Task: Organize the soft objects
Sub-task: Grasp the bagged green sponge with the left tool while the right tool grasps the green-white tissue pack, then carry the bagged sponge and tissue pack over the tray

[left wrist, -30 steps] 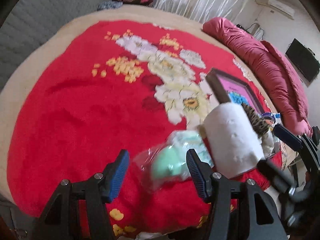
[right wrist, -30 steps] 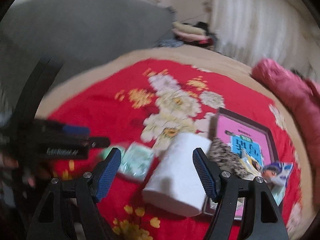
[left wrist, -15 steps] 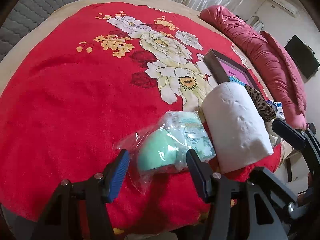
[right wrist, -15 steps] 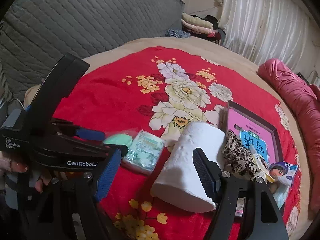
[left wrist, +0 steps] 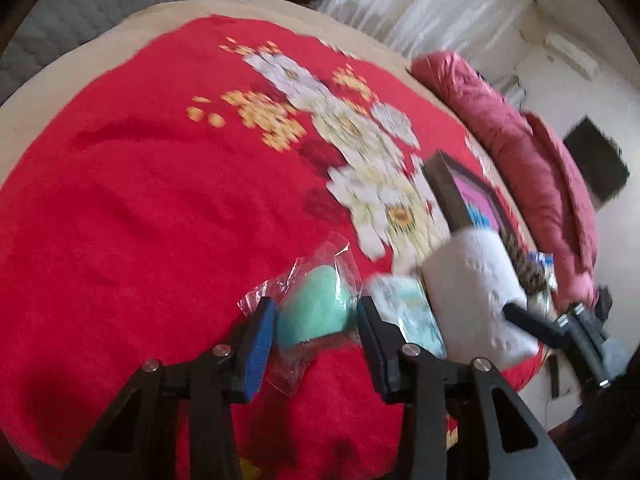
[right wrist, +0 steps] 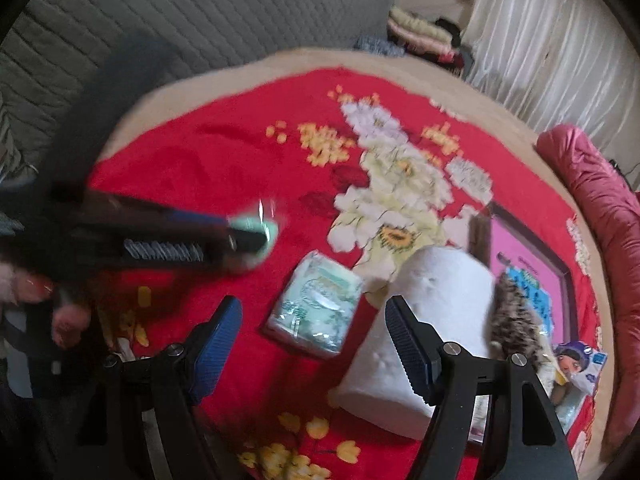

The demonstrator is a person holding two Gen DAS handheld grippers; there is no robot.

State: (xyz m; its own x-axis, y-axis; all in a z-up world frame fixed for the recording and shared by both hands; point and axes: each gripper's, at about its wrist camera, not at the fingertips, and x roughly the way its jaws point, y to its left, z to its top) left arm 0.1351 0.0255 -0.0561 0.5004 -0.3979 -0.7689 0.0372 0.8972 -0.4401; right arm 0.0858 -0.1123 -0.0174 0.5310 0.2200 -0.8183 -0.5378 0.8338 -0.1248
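Left wrist view: left gripper has just been closing, clamped on the bagged green sponge; right gripper gapes, tissue pack dead ahead.

Red blanket: matt plush cloth. Green sponge, probably foam, in glossy clear plastic. Paper roll: embossed, matt white.

Grey quilted headboard, white curtains, wall-mounted screen

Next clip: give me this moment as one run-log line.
left tongs: closing on bagged green sponge | right tongs: open, over tissue pack | paper roll: untouched
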